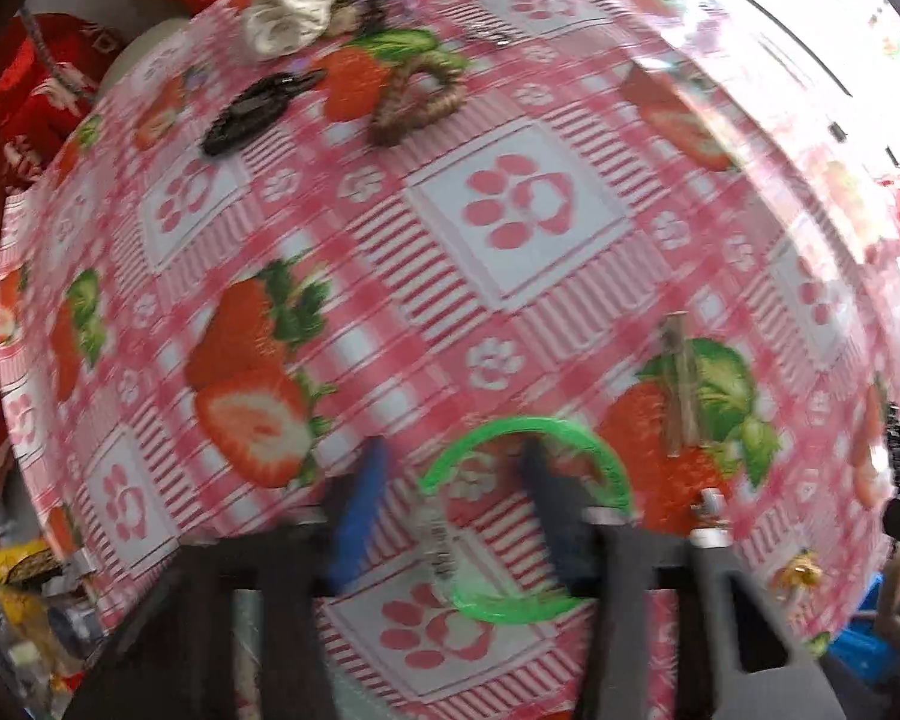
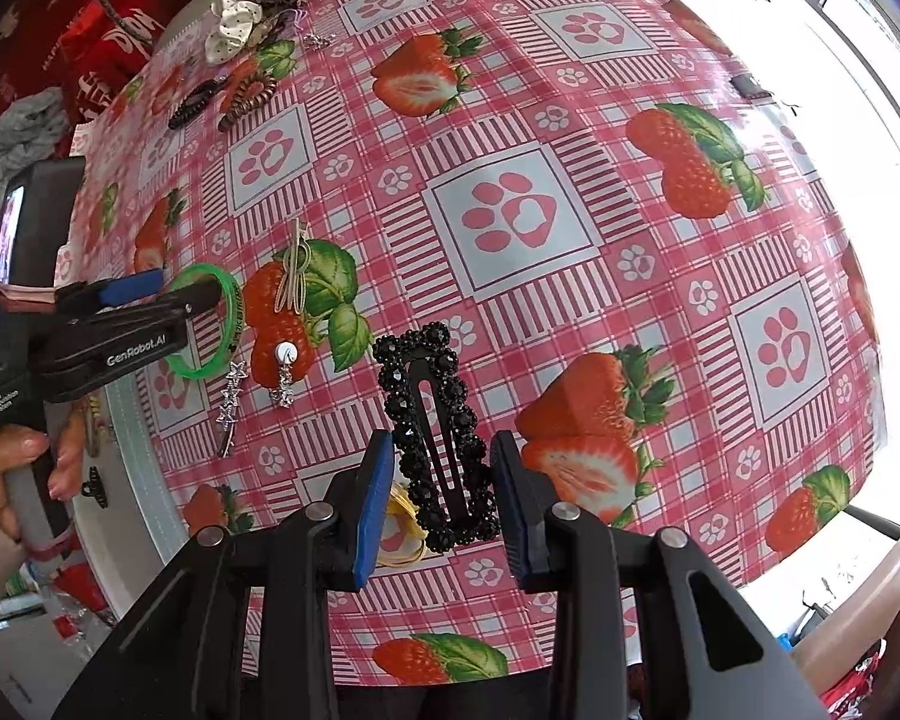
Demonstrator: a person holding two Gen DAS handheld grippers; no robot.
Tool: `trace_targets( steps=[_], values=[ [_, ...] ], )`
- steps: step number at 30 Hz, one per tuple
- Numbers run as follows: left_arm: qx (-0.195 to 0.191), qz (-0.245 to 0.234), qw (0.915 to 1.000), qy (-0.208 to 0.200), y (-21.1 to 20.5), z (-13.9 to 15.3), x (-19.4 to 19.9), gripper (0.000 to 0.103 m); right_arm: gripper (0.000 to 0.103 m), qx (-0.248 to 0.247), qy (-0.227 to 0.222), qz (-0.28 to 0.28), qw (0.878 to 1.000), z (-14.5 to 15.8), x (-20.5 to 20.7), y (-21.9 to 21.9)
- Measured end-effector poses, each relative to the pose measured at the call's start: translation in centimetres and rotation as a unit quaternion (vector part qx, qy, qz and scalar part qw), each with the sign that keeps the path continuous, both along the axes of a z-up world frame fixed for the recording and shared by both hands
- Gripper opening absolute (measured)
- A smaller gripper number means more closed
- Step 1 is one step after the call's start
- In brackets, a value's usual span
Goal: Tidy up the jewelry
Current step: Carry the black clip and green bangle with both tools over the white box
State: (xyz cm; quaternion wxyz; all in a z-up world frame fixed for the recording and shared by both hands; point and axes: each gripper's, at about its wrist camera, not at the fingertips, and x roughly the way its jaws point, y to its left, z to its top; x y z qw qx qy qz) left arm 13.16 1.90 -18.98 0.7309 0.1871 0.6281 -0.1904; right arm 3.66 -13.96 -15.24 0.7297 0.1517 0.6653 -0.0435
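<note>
The right gripper (image 2: 438,495) straddles the black beaded snap clip (image 2: 435,438), jaws spread; stiff, light, knobbly, best pinched across its long sides. The left gripper (image 1: 450,480), spread, has one finger through the green bangle (image 1: 528,516).

Table (image 2: 570,120): pink check, strawberries, paw prints. Bangle (image 2: 225,324): green. Clip (image 2: 435,432): black beaded. Scrunchie (image 2: 234,24): cream, dotted.

Strong daylight is admitted from a blown-out window (image 2: 870,30) beyond and right of the jaws, and glare is spread over the worktop (image 1: 720,90) there. The left wrist view is smeared by motion blur; the right wrist view is sharp. Edges are bowed by fisheye distortion.
</note>
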Motion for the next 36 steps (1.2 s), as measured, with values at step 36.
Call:
trace_targets(
  steps=[36],
  values=[
    [-0.067,0.074,0.9949,-0.014,7.7,7.9,-6.8,0.014,0.036,0.006,-0.034,0.027,0.999,3.5,0.4,6.2]
  ],
)
